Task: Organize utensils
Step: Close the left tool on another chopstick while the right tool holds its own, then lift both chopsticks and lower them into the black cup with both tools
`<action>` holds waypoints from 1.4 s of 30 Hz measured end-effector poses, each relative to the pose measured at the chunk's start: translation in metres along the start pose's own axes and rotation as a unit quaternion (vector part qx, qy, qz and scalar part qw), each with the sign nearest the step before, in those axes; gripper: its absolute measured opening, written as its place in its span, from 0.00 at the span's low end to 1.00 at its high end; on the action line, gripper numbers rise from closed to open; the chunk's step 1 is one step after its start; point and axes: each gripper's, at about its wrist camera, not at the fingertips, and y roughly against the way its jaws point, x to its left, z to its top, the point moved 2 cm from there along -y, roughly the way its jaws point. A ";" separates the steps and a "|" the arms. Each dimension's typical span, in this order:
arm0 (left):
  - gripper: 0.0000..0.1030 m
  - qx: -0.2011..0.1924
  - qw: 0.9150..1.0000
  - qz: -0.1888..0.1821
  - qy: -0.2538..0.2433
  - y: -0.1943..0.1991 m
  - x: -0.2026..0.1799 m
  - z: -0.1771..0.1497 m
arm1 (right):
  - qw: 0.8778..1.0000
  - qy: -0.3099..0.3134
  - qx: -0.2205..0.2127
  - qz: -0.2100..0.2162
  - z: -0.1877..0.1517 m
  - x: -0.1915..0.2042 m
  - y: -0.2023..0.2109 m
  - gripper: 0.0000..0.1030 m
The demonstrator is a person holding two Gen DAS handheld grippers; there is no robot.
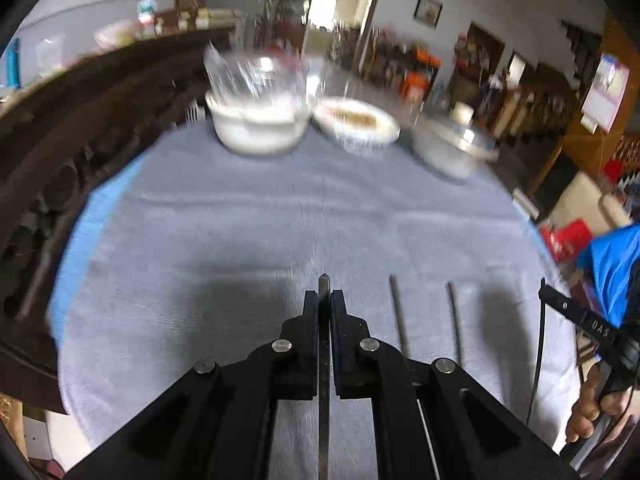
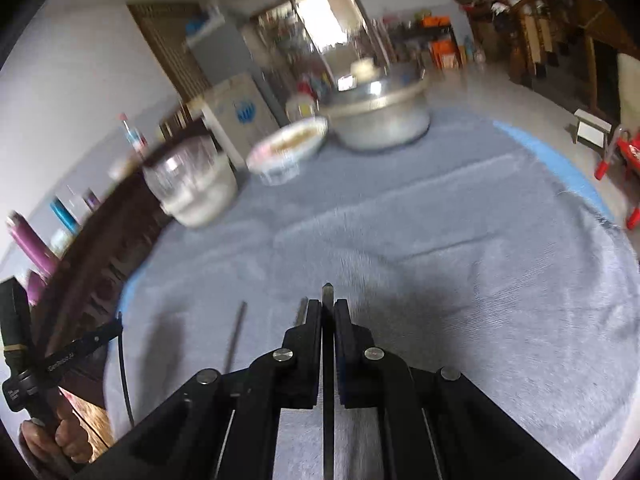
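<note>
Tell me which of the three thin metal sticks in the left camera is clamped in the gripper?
The leftmost stick, with its pointed tip poking out between the shut left gripper. The other two sticks lie free on the grey cloth to its right.

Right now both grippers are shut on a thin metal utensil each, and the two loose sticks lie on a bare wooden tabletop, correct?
Not quite. The left gripper and right gripper are each shut on a thin utensil, but the left wrist view shows the loose sticks on a grey cloth, not bare wood.
</note>
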 end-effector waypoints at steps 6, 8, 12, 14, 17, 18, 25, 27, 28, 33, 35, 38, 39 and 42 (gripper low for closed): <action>0.05 -0.083 0.996 -0.004 0.013 0.074 0.000 -0.003 | 0.996 -0.009 -0.087 0.015 0.000 0.008 0.064 0.07; 0.05 -0.103 0.995 -0.006 0.019 0.092 -0.002 -0.009 | 0.993 -0.007 -0.112 0.019 -0.002 0.015 0.082 0.07; 0.05 -0.142 0.990 -0.002 0.026 0.128 -0.006 -0.023 | 0.985 -0.004 -0.171 0.025 -0.008 0.028 0.124 0.07; 0.05 -0.154 0.988 -0.001 0.028 0.142 -0.008 -0.031 | 0.980 -0.005 -0.198 0.028 -0.013 0.034 0.143 0.07; 0.05 -0.167 0.985 -0.003 0.032 0.159 -0.010 -0.044 | 0.973 -0.002 -0.227 0.030 -0.020 0.041 0.165 0.07; 0.05 -0.171 0.985 -0.004 0.034 0.164 -0.010 -0.048 | 0.971 -0.002 -0.237 0.031 -0.023 0.043 0.172 0.07; 0.05 -0.184 0.982 -0.016 0.035 0.193 -0.017 -0.066 | 0.954 0.000 -0.297 0.040 -0.035 0.060 0.209 0.07; 0.05 -0.188 0.981 -0.019 0.034 0.200 -0.019 -0.067 | 0.949 0.004 -0.312 0.040 -0.036 0.066 0.217 0.07; 0.05 -0.190 0.981 -0.023 0.032 0.204 -0.020 -0.067 | 0.946 0.008 -0.322 0.039 -0.036 0.070 0.223 0.07; 0.05 -0.201 0.979 -0.030 0.025 0.225 -0.026 -0.070 | 0.934 0.020 -0.354 0.044 -0.040 0.086 0.241 0.07; 0.05 -0.207 0.978 -0.035 0.025 0.234 -0.027 -0.070 | 0.930 0.019 -0.364 0.048 -0.040 0.090 0.246 0.07; 0.05 -0.218 0.975 -0.043 0.020 0.251 -0.031 -0.070 | 0.926 0.023 -0.374 0.048 -0.040 0.097 0.250 0.07; 0.05 -0.221 0.974 -0.047 0.017 0.257 -0.033 -0.070 | 0.925 0.025 -0.377 0.047 -0.040 0.099 0.251 0.07; 0.05 -0.232 0.971 -0.062 0.012 0.271 -0.039 -0.069 | 0.921 0.035 -0.385 0.044 -0.042 0.110 0.251 0.07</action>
